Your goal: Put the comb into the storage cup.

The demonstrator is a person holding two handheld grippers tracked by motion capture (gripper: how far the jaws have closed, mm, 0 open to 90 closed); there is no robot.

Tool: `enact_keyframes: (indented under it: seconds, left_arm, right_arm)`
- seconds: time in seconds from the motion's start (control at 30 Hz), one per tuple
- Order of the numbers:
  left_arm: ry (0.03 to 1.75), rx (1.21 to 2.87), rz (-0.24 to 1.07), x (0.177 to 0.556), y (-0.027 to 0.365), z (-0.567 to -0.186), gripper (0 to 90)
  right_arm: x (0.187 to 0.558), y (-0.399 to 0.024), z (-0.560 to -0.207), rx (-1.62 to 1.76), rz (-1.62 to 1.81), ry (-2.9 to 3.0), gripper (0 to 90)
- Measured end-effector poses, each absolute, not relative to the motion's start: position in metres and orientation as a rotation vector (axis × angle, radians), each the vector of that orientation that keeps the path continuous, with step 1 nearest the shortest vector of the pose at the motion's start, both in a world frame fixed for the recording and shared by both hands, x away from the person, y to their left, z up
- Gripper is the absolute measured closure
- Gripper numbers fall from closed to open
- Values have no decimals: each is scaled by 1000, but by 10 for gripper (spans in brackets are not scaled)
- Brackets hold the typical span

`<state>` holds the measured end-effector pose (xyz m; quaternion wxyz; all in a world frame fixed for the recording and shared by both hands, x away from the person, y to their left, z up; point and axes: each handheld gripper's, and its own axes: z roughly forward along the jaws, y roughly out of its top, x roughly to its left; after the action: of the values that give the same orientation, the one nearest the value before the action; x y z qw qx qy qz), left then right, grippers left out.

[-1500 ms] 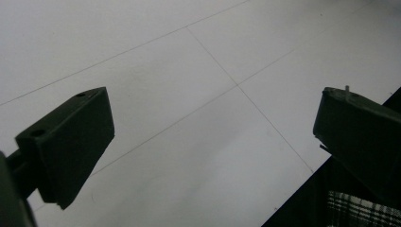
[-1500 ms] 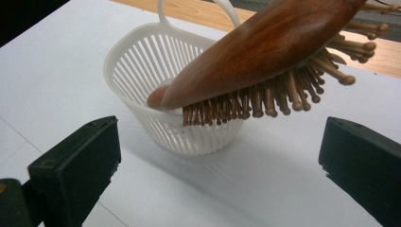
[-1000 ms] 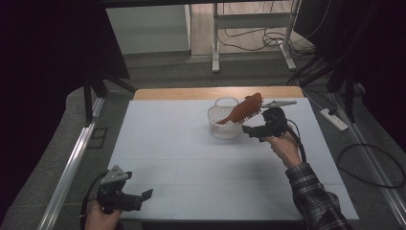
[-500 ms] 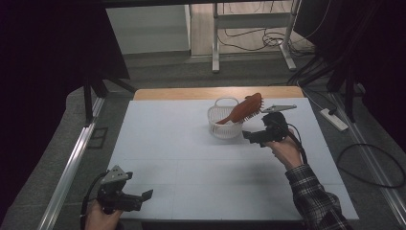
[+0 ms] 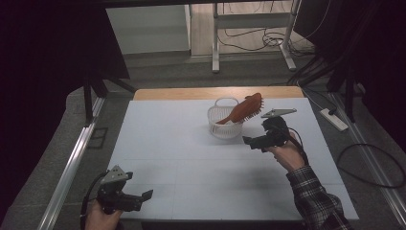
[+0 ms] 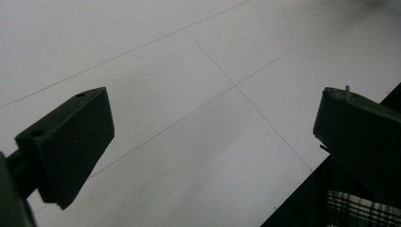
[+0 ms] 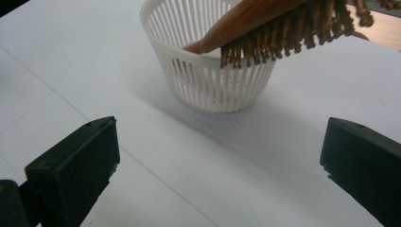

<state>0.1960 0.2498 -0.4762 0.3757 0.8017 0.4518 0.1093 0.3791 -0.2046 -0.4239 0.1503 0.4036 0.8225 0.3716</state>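
Observation:
A brown wooden hairbrush [image 5: 243, 110] [image 7: 279, 19] stands slanted in a small white slatted basket [image 5: 222, 123] [image 7: 208, 71], handle end down inside it, bristled head sticking out over the rim to the right. My right gripper [image 5: 254, 141] [image 7: 220, 161] hovers just right of and nearer than the basket, open, nothing between its jaws. My left gripper [image 5: 139, 197] [image 6: 213, 137] is at the table's near left corner, open over bare white tabletop.
The white tabletop [image 5: 191, 158] has a wooden strip [image 5: 210, 92] along its far edge. A metal rail [image 5: 72, 167] runs along the left side. A power strip [image 5: 334, 119] and cables lie on the floor to the right. A plaid sleeve [image 5: 316, 201] comes in at bottom right.
My right gripper has drawn back from the basket toward the near side and a little lower. The hairbrush stays in the basket. My left gripper has barely moved.

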Motion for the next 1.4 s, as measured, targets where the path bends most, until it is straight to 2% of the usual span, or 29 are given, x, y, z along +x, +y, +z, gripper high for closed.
enact_keyframes:
  seconds: [1.4]
  left_arm:
    - [1157,2054,272,196,250,-476,6]
  right_arm:
    - [331,-233,-435,1110,1043,2456,0]
